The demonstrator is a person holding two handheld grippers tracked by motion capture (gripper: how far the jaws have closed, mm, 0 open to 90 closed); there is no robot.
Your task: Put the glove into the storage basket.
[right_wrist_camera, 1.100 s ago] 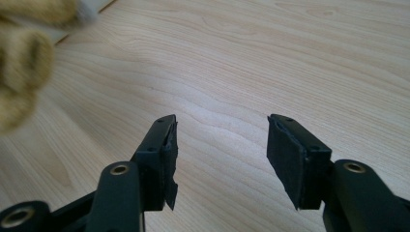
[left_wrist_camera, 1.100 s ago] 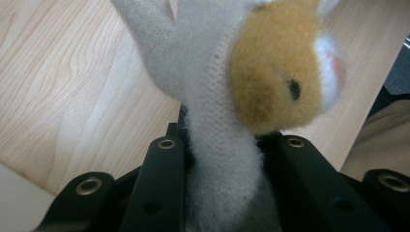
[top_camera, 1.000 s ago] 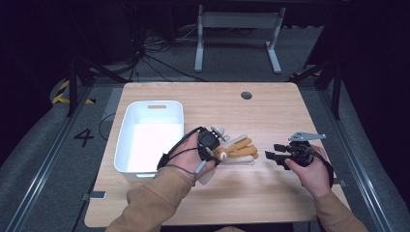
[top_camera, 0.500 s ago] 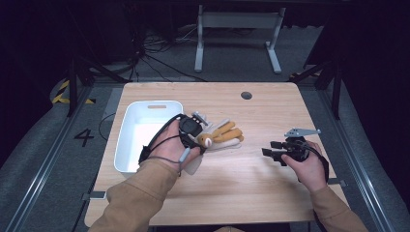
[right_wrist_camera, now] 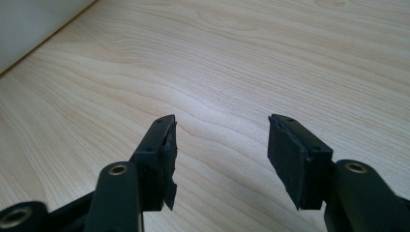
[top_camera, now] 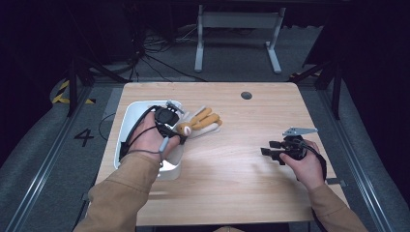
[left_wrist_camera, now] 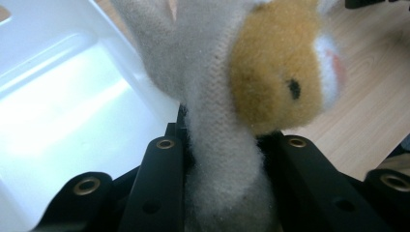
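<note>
A plush toy (top_camera: 200,122) of orange-brown and pale grey cloth hangs off the table at the right rim of the white tub (top_camera: 126,121). My left gripper (top_camera: 179,129) is shut on it. In the left gripper view the toy (left_wrist_camera: 270,72) shows an orange-brown face with a black eye, its grey body pinched between the two black jaws, with the tub (left_wrist_camera: 63,111) just behind on the left. My right gripper (top_camera: 269,148) stands open low over the table at the right, held in a hand; in the right gripper view it (right_wrist_camera: 221,145) has only bare wood between its fingers.
The wooden table (top_camera: 241,159) has a small dark round hole (top_camera: 246,95) near its far edge. The white tub's wall (right_wrist_camera: 29,24) shows at the top left of the right gripper view. Dark floor, cables and a metal stand (top_camera: 237,29) lie beyond the table.
My left gripper has carried the plush toy up and to the left, from the table's middle to the tub's right rim. The right gripper has stayed where it was, still open.
</note>
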